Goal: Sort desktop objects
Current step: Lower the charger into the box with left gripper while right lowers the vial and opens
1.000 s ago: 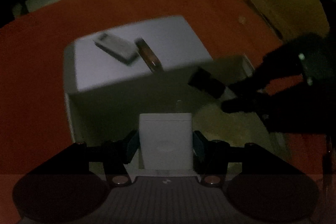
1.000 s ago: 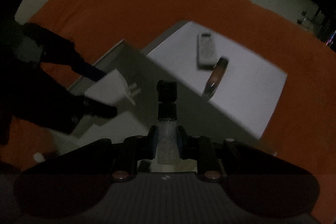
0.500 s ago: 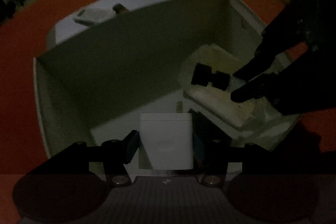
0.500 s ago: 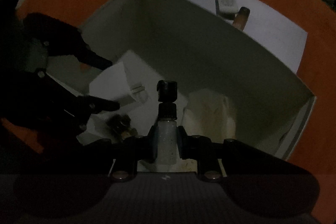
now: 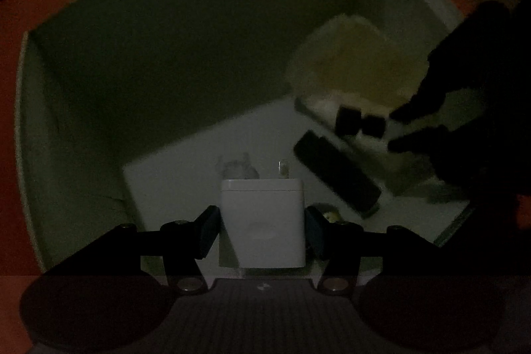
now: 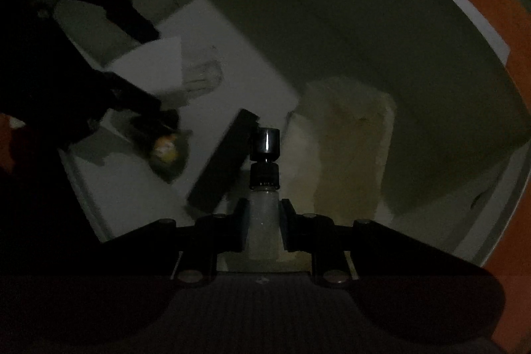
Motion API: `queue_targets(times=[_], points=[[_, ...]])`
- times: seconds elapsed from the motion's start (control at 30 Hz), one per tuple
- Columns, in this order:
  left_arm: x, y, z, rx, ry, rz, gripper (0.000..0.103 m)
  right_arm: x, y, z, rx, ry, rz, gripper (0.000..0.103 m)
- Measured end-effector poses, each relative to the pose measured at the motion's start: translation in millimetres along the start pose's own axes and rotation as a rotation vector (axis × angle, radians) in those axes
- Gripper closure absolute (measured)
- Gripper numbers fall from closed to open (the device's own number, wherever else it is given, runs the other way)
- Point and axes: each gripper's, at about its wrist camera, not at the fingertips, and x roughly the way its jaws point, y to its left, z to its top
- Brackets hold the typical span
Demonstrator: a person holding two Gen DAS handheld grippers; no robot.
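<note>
1. The charger [image 5: 263, 221] is plain white, with a faint oval mark on its face.
2. The small bottle [image 6: 264, 221] is translucent and pale, with a black cap.
3. The box [image 5: 166, 55] has off-white walls.
4. The cloth [image 5: 6, 108] under it is orange-red.
5. The bag [image 6: 351, 155] inside is pale yellow.
6. The flat slab [image 6: 219, 168] is black.

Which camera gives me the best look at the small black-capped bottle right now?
The right wrist view: the bottle sits centred between the right gripper fingers, cap and clear body sharp, above the box. The left wrist view shows it small and blurred, held by the dark right gripper.
</note>
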Motion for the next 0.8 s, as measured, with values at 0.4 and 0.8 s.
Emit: queue_targets(times=[0.4, 0.8], points=[[6.2, -18.0, 6.3, 0.039, -0.017, 0.018, 0.051, 28.5, 3.8, 11.7, 0.021, 0.020, -0.032, 0.081], [3.9, -9.8, 8.3, -0.043, -0.057, -0.003, 0.012, 27.9, 5.6, 12.7, 0.040, 0.015, -0.012, 0.066]])
